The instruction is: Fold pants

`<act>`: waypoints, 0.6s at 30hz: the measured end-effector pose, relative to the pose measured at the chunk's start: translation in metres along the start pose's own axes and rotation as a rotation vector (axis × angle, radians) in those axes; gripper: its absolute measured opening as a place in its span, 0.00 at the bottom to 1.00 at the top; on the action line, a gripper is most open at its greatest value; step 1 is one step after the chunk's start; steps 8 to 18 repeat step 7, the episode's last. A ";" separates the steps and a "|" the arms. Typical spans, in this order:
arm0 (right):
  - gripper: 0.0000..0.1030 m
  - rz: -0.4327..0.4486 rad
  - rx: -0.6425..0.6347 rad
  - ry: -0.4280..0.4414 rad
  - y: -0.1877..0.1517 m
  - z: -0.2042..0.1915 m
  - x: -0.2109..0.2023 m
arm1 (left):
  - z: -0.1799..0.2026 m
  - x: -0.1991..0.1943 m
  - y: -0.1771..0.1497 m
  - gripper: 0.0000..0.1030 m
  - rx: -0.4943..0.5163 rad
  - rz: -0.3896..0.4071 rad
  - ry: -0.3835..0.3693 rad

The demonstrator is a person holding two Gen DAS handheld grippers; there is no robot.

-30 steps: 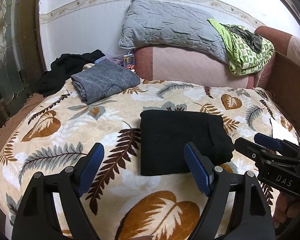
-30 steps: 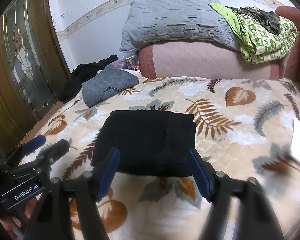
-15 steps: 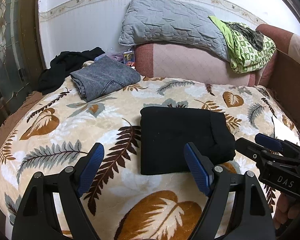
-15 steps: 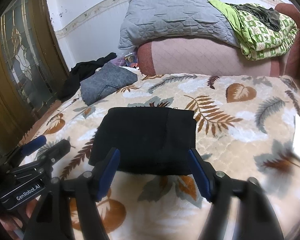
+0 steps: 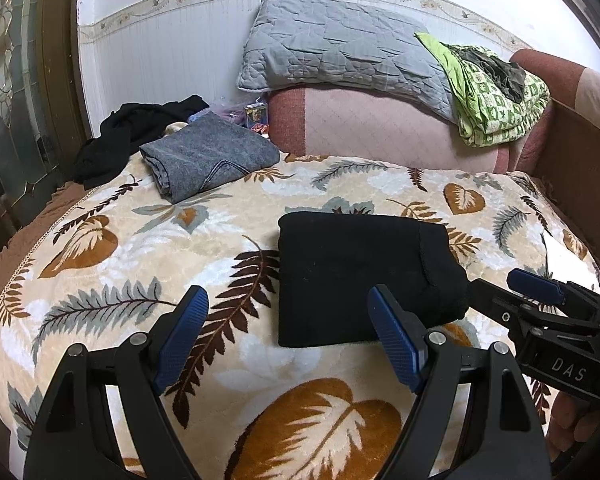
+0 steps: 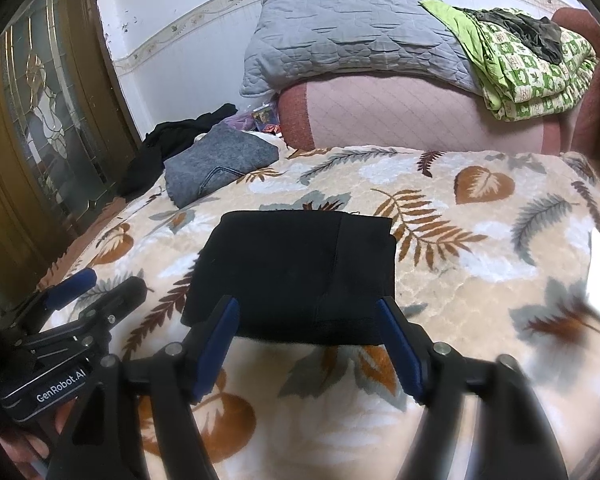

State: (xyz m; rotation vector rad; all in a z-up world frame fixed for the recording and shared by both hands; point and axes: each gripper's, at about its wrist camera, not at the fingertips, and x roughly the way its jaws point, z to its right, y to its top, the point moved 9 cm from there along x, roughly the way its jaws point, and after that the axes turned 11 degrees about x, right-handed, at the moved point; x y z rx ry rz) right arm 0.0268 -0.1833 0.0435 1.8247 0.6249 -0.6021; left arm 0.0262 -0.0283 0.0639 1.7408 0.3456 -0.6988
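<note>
**Black pants folded, both claws hanging clear**

The black pants (image 5: 360, 276) are lying as a compact folded rectangle on the leaf-patterned blanket (image 5: 180, 240) of the bed. The left claw (image 5: 288, 336) and right claw (image 6: 308, 336) are both gaping wide, holding nothing, hovering just short of the near edge. Folding is looking finished; the next move is probably lifting the bundle toward the folded grey pants (image 5: 208, 156).
</note>
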 end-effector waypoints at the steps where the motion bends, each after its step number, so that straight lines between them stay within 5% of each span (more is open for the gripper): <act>1: 0.71 0.000 -0.001 0.000 0.000 0.000 0.000 | 0.000 -0.002 0.000 0.80 0.002 0.006 0.001; 18: 0.71 0.005 -0.005 0.000 -0.004 0.000 -0.008 | 0.003 -0.008 -0.002 0.80 0.005 0.011 -0.011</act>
